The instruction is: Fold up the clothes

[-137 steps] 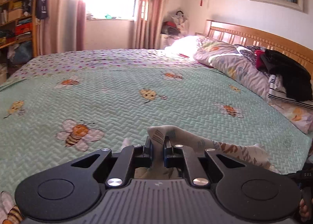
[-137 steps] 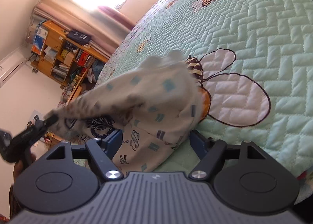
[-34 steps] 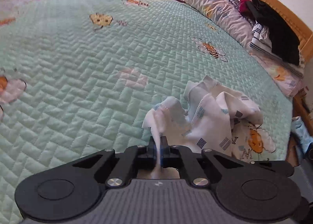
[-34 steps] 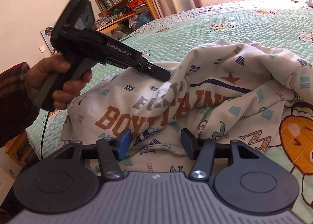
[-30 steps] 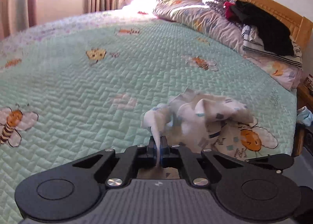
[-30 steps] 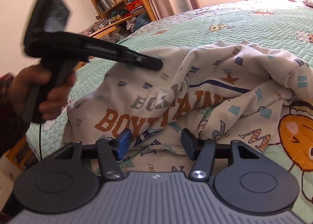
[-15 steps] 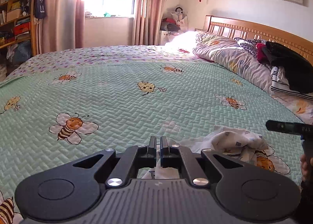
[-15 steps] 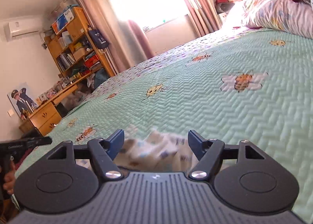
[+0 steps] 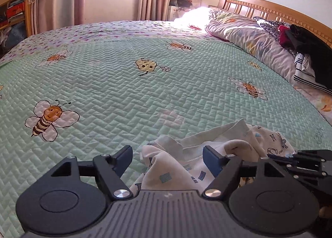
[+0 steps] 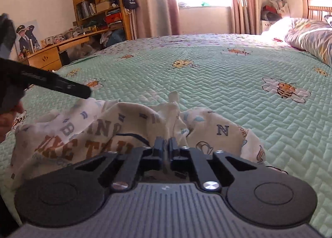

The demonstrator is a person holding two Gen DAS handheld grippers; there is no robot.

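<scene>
The left gripper (image 9: 167,157), pressed together half a second ago, now stands spread over the crumpled cream printed cotton shirt (image 10: 99,132) on the green quilted bee-pattern bedspread (image 9: 124,92); the right gripper (image 10: 166,144), spread earlier, now pinches a fold of it.

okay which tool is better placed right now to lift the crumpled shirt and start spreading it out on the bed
Right. The right tool is already shut on a fold of the shirt, while the left tool is open with cloth only lying between its fingers.
</scene>
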